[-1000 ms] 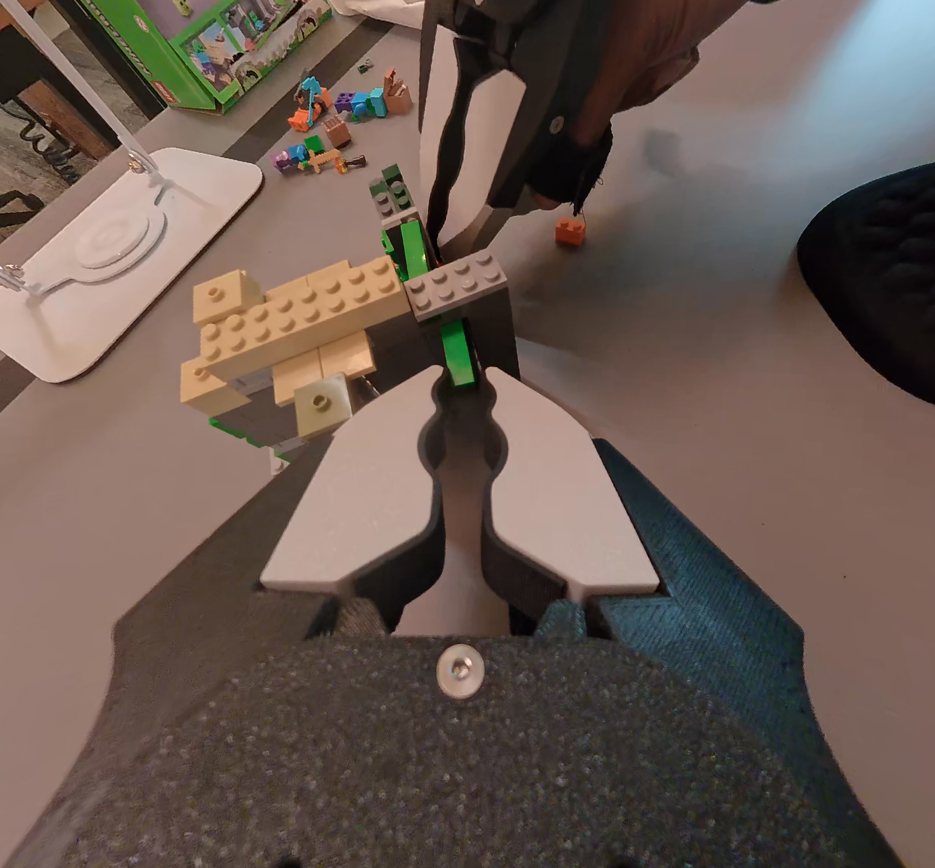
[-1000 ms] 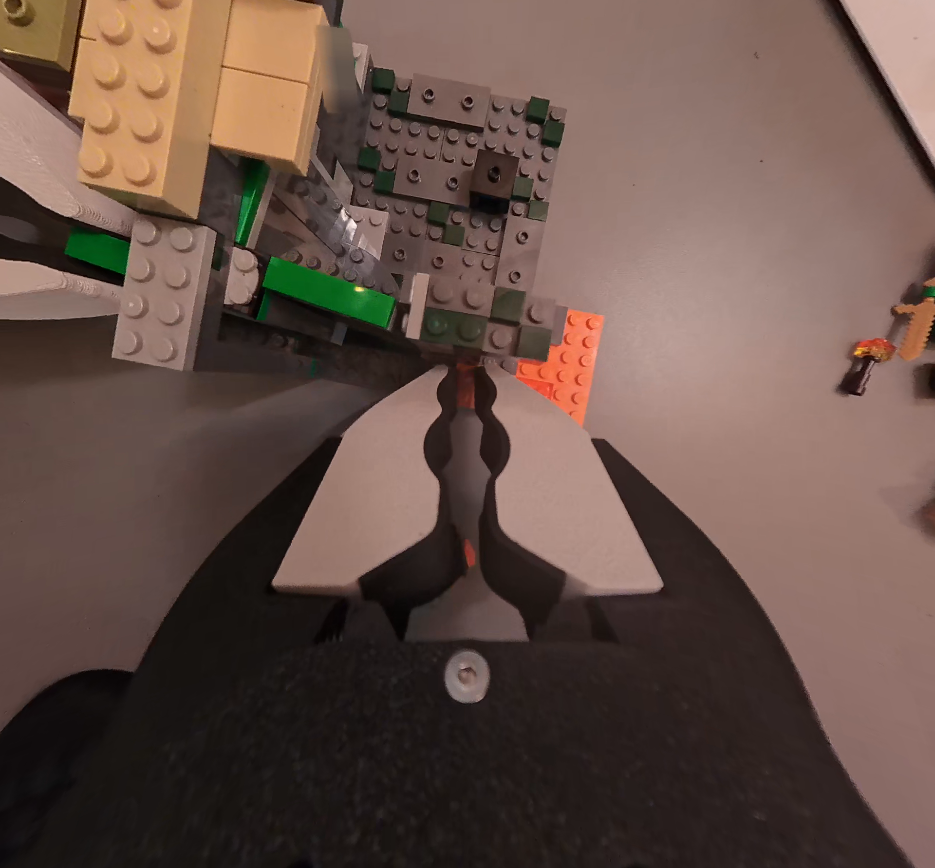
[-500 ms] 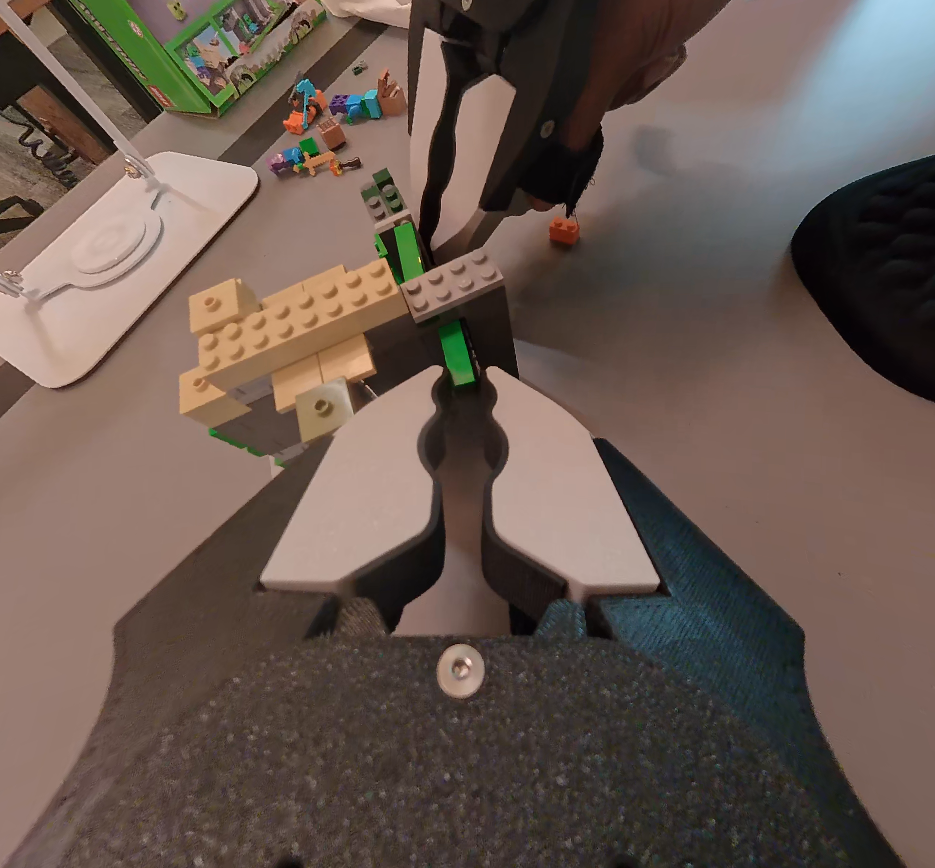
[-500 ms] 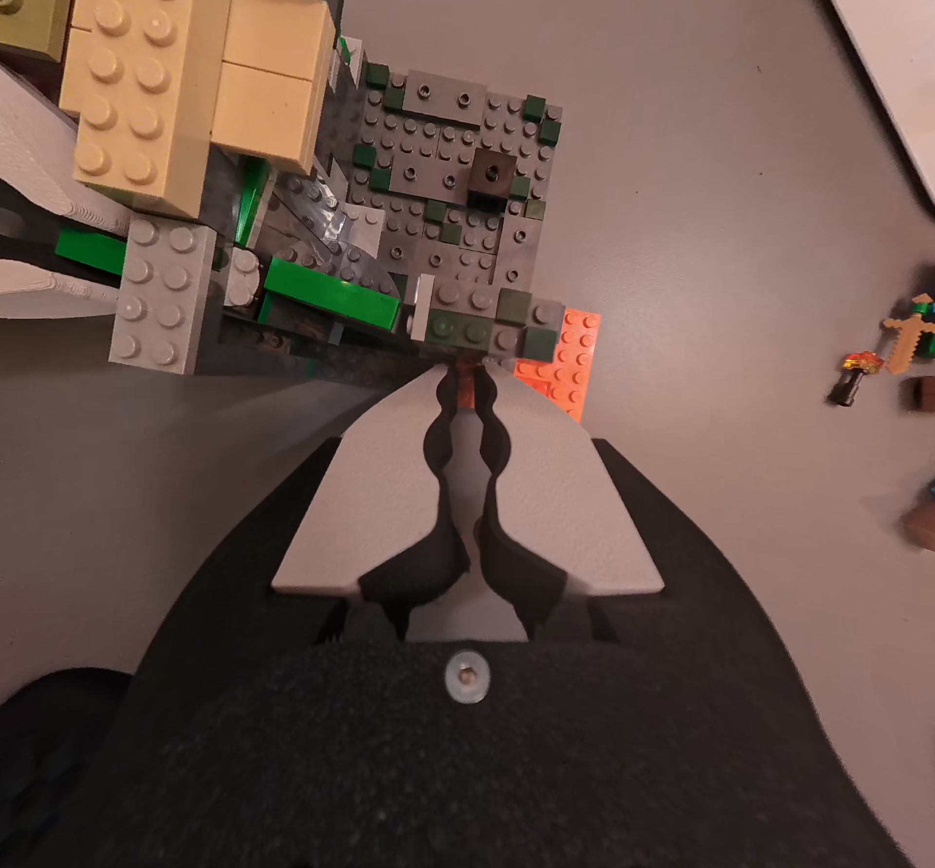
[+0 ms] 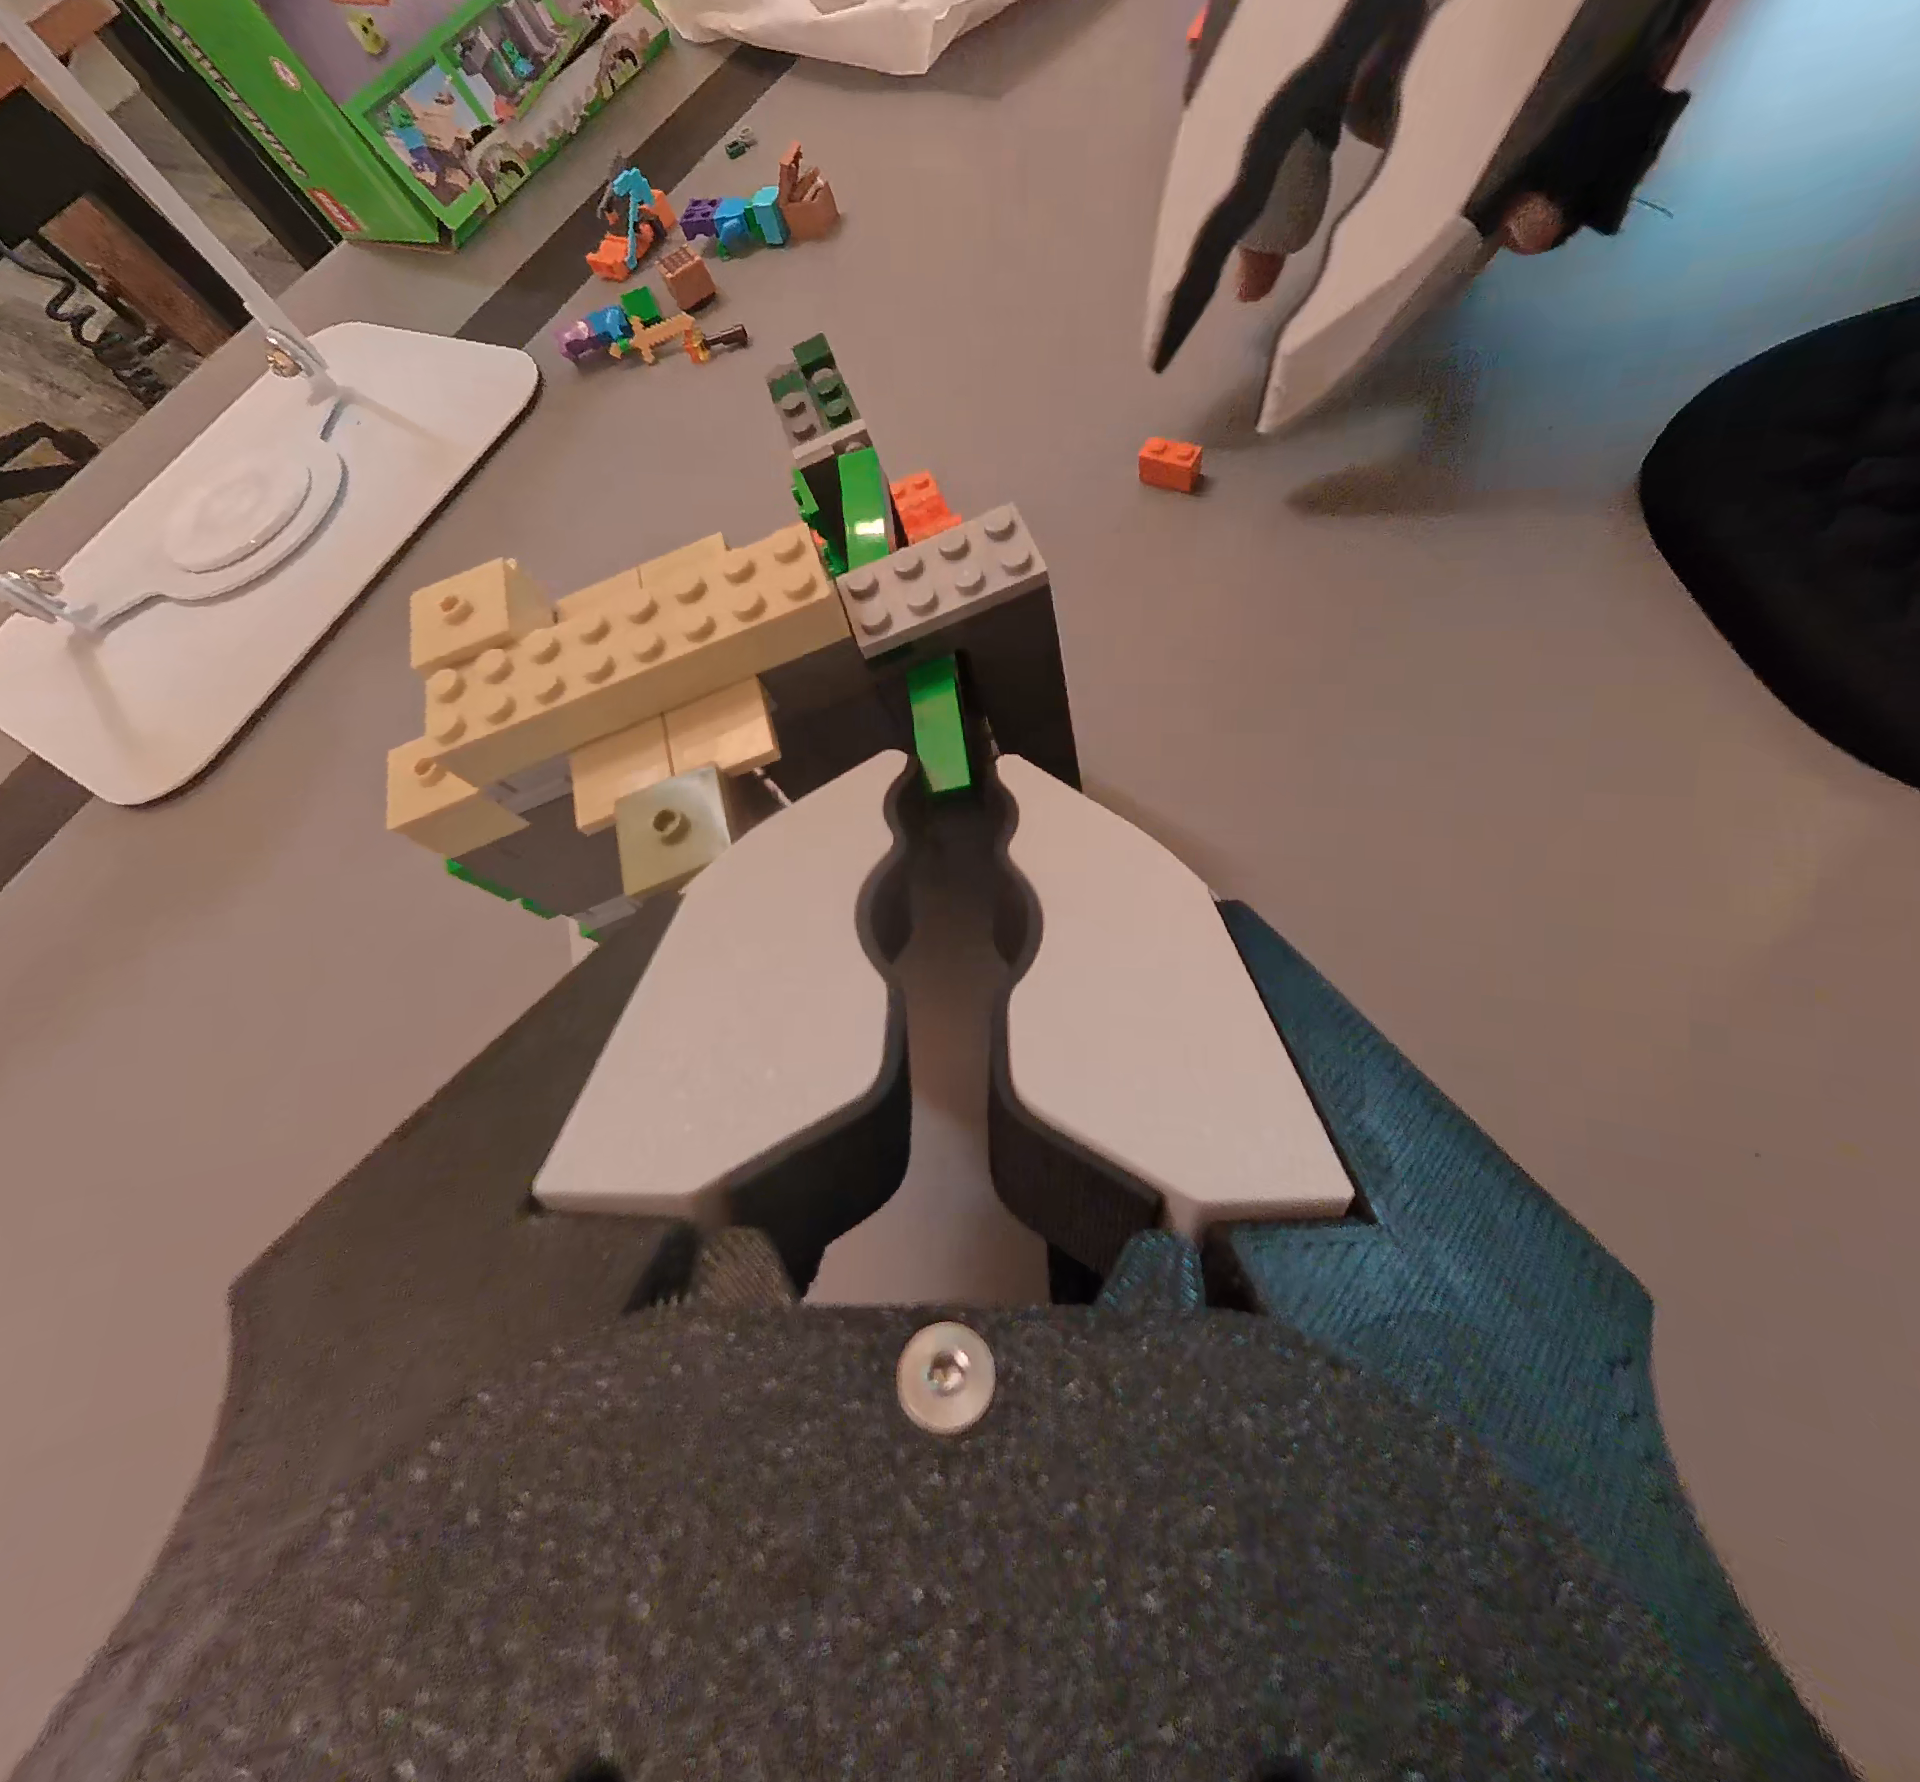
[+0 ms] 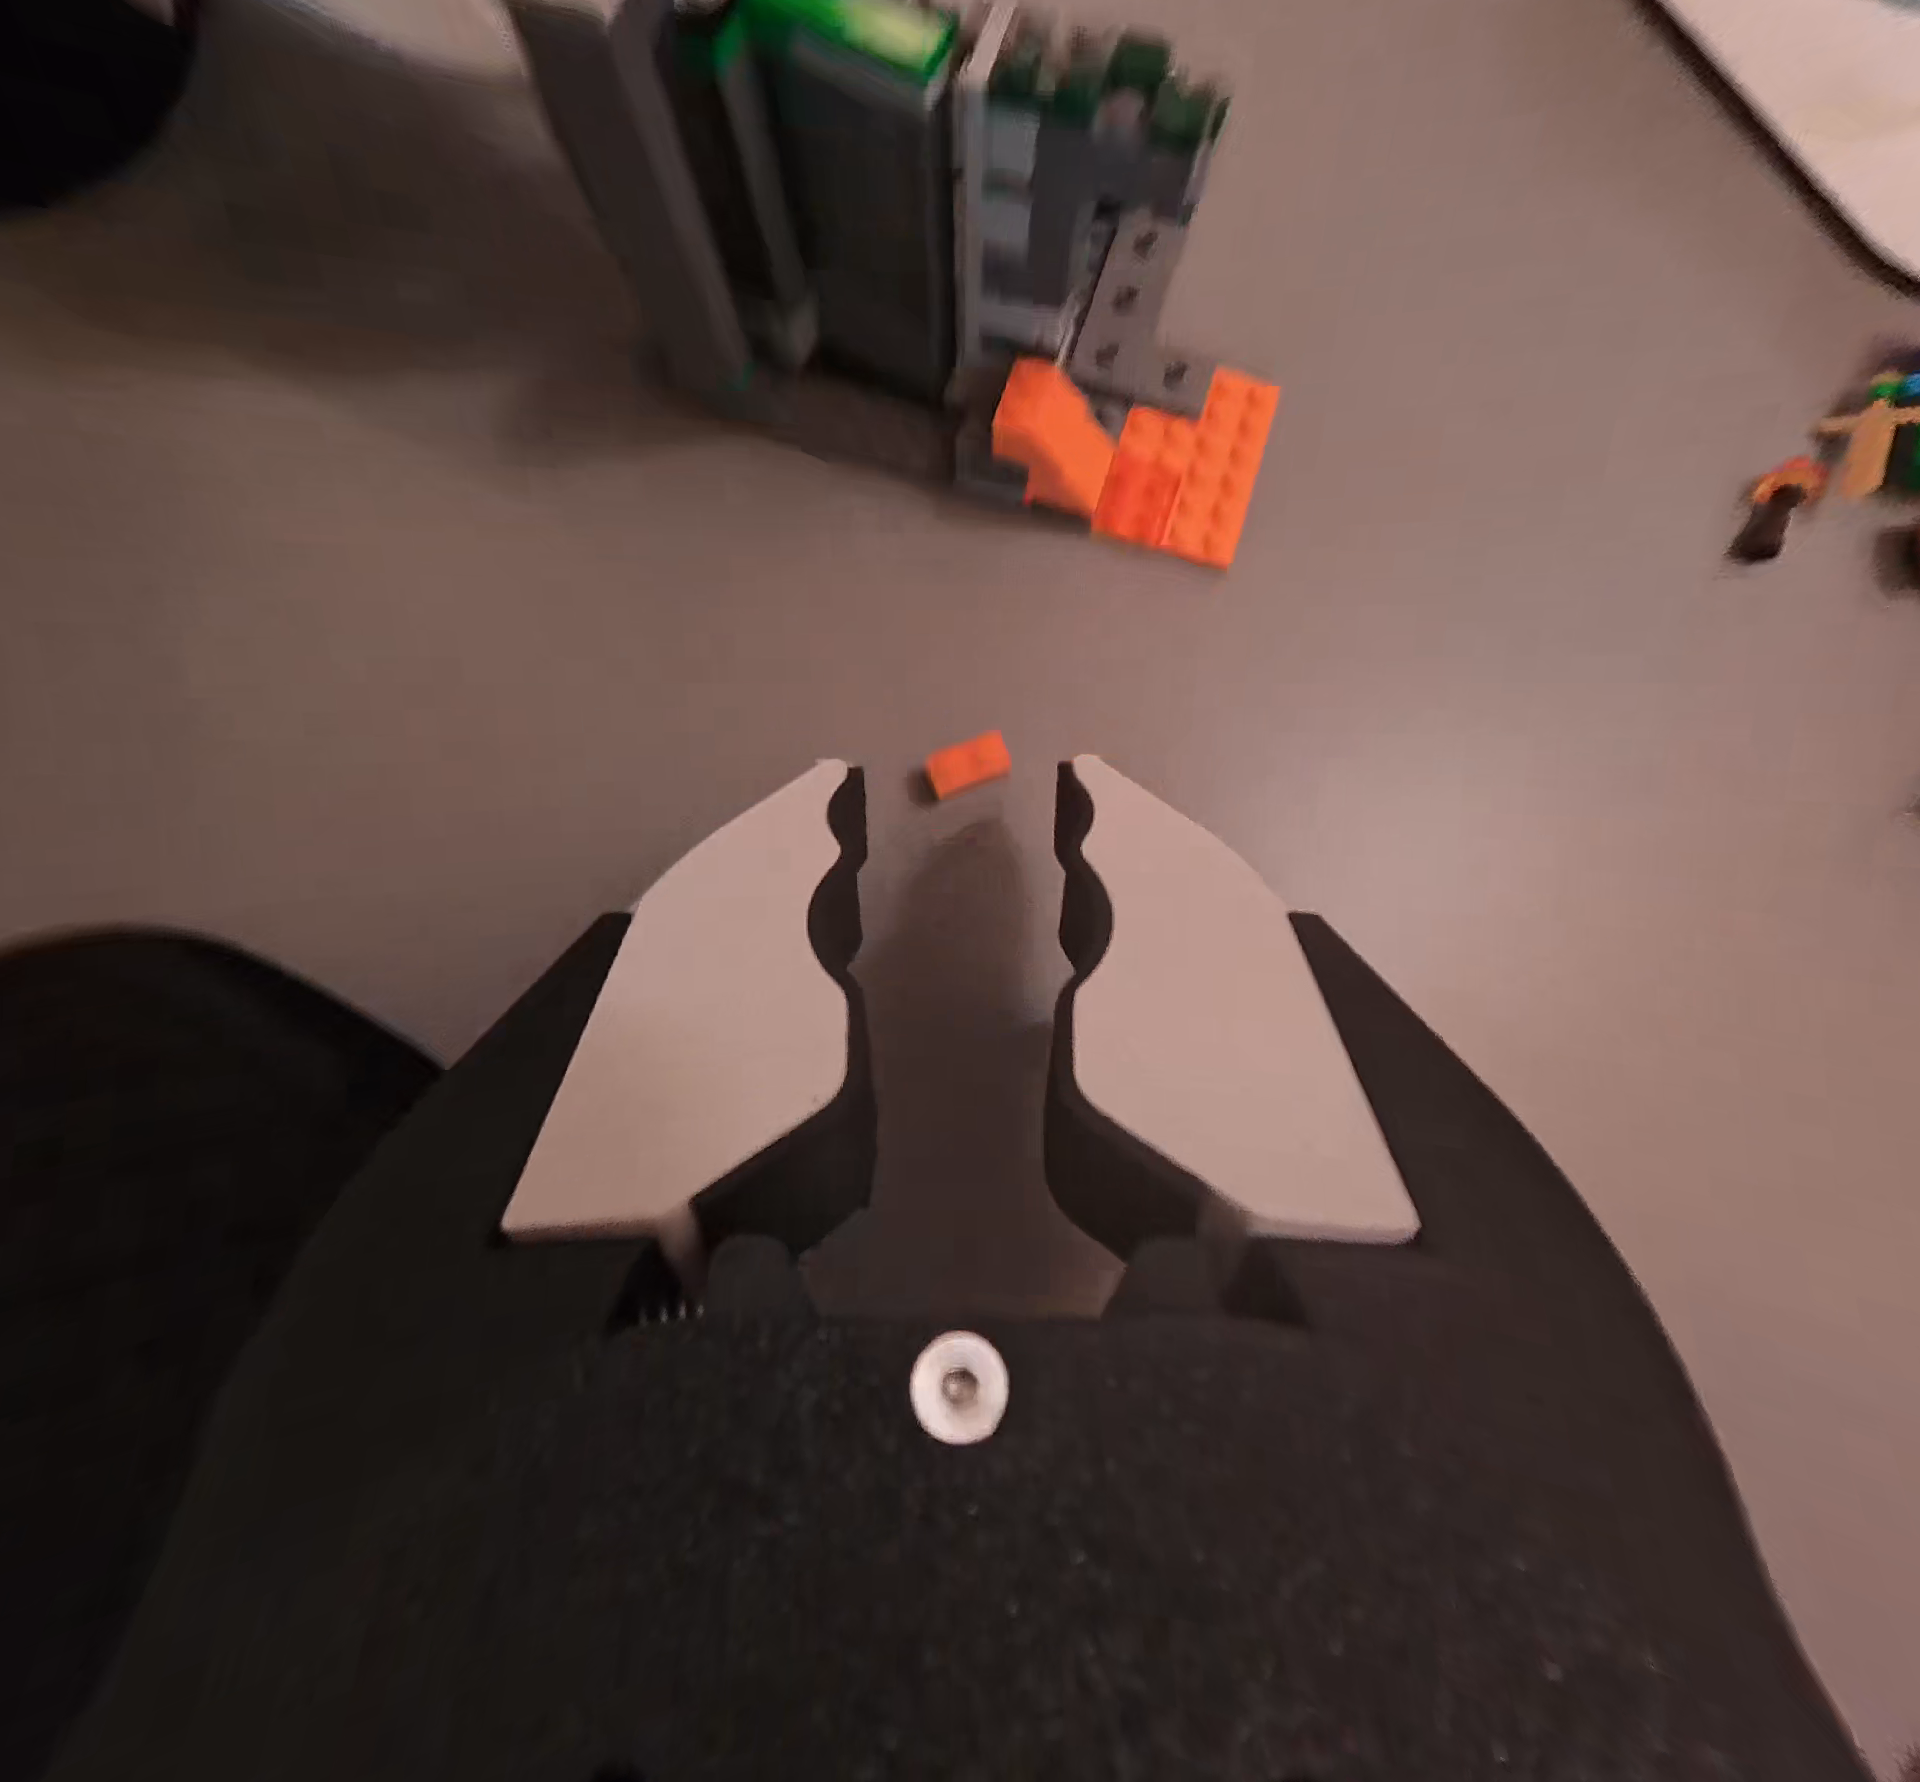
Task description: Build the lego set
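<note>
Grey table [image 5: 1351, 797]; build [image 6: 852, 205] blurred, top cut off; right gripper [image 6: 961, 776] agape.

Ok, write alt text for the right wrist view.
The open right gripper hovers over a grey table, a small loose orange brick just beyond its fingertips. Farther off, blurred, stands the grey-and-green lego build with orange pieces at its base.

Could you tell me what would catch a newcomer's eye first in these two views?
Probably the tan, grey and green lego build mid-table, with the left gripper shut on a green piece at its near side. Next, the open right gripper poised over a lone small orange brick on the bare grey table.
</note>
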Action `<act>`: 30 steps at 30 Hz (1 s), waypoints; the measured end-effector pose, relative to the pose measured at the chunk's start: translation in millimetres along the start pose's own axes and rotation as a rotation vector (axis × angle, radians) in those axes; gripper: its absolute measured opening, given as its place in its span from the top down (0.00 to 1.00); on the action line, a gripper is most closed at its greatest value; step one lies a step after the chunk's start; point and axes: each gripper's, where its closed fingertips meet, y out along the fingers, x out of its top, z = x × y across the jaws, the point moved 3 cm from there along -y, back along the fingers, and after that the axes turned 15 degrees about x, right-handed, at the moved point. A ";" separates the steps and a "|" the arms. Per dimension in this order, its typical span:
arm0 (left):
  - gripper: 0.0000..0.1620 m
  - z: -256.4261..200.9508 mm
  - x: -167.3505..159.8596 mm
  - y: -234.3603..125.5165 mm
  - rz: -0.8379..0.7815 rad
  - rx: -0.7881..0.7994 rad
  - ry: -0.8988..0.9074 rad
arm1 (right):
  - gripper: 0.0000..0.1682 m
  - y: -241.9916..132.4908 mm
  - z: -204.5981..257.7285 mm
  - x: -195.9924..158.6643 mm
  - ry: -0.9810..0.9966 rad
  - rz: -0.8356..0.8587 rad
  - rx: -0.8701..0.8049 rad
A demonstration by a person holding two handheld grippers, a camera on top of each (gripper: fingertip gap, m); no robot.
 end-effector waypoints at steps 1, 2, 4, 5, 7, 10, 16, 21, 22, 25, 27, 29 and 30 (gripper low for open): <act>0.94 0.9 -0.5 -0.1 0.000 -0.001 0.004 | 0.79 0.5 0.4 -5.8 -0.022 0.021 -0.007; 0.94 1.6 -0.9 -0.3 -0.003 -0.004 0.008 | 0.79 1.8 0.1 -9.8 -0.043 0.040 -0.011; 0.94 4.4 -2.2 -0.5 0.000 0.001 0.012 | 0.81 5.2 -2.2 -11.4 -0.076 0.052 -0.006; 0.94 6.1 -2.9 -0.7 0.003 0.004 0.018 | 0.82 7.0 -3.7 -9.9 -0.088 0.048 0.002; 0.94 10.9 -4.9 -0.8 0.011 0.019 0.027 | 0.83 10.8 -6.8 -7.7 -0.097 0.064 0.026; 0.94 20.9 -8.9 -0.8 0.027 0.050 0.031 | 0.84 15.4 -10.1 -6.1 -0.122 0.099 0.059; 0.93 41.8 -15.5 2.9 0.047 0.112 0.029 | 0.90 18.9 -7.4 -3.2 -0.162 0.118 0.096; 0.94 56.7 -21.1 7.4 0.053 0.137 0.045 | 0.90 22.3 0.1 -1.1 -0.176 0.114 0.102; 0.94 59.3 -21.8 8.1 0.055 0.142 0.044 | 0.90 23.1 1.7 -0.4 -0.176 0.112 0.101; 0.95 65.4 -22.7 10.5 0.059 0.150 0.041 | 0.90 25.1 7.4 3.1 -0.182 0.101 0.098; 0.95 66.9 -22.6 11.2 0.058 0.146 0.019 | 0.90 25.7 10.8 6.8 -0.187 0.089 0.095; 0.94 68.7 -23.0 10.9 0.058 0.152 -0.006 | 0.90 25.5 14.0 12.6 -0.189 0.067 0.093; 0.94 70.0 -23.6 10.3 0.061 0.159 -0.021 | 0.90 25.2 15.6 15.8 -0.191 0.053 0.092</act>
